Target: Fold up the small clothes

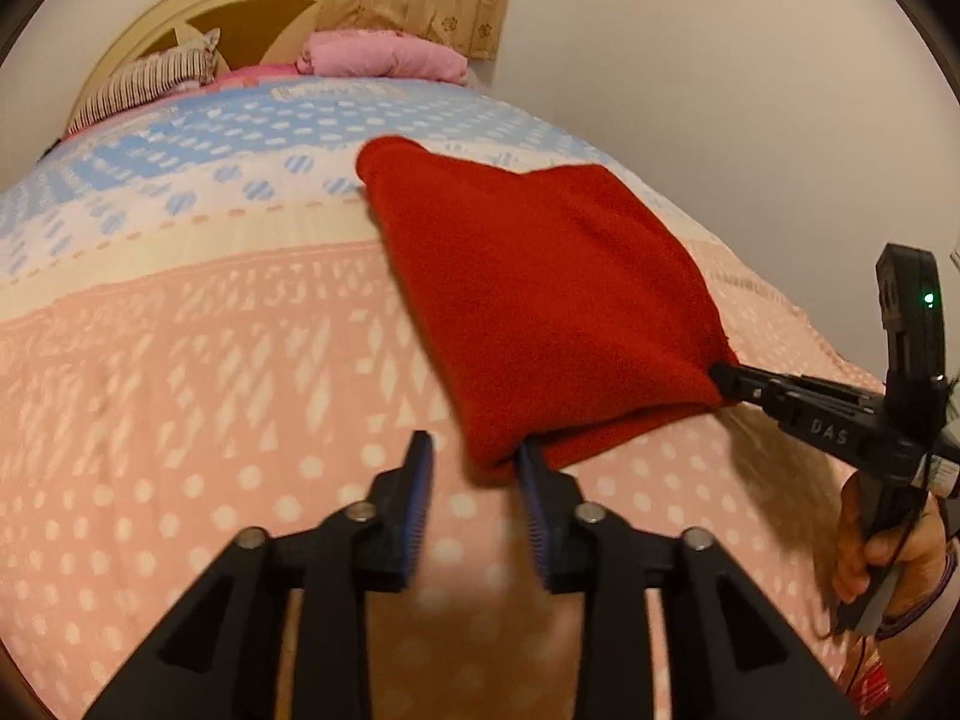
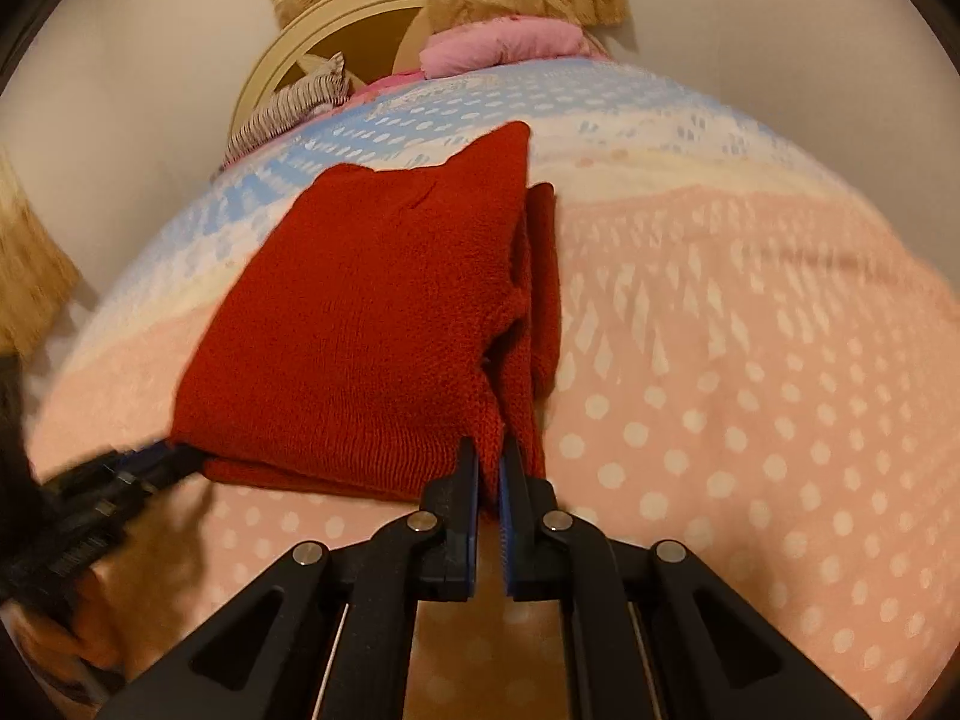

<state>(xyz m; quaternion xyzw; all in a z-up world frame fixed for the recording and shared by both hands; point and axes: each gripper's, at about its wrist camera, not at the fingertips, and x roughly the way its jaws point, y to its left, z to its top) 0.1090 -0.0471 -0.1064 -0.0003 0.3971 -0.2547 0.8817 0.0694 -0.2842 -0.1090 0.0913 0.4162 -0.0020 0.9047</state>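
Two hand-held grippers at the near hem of a red knit garment (image 2: 360, 324) lying on the bed (image 1: 180, 390).

The garment lies already doubled over, toward the bed's right edge, its near hem facing the bed's near edge. The right hand-held gripper (image 2: 489, 468) is clamped tight on the hem's right corner, knit pinched between its blue pads. The left hand-held gripper (image 1: 474, 468) stands partly apart at the left corner: one finger (image 1: 531, 468) is tucked under the fabric, the other bare, so nothing is gripped there. Judging by this, the next fold wants both corners secured first; close the left on all layers, then lift both evenly and carry the hem toward the far edge, keeping it taut and level so the layers do not slip or skew.
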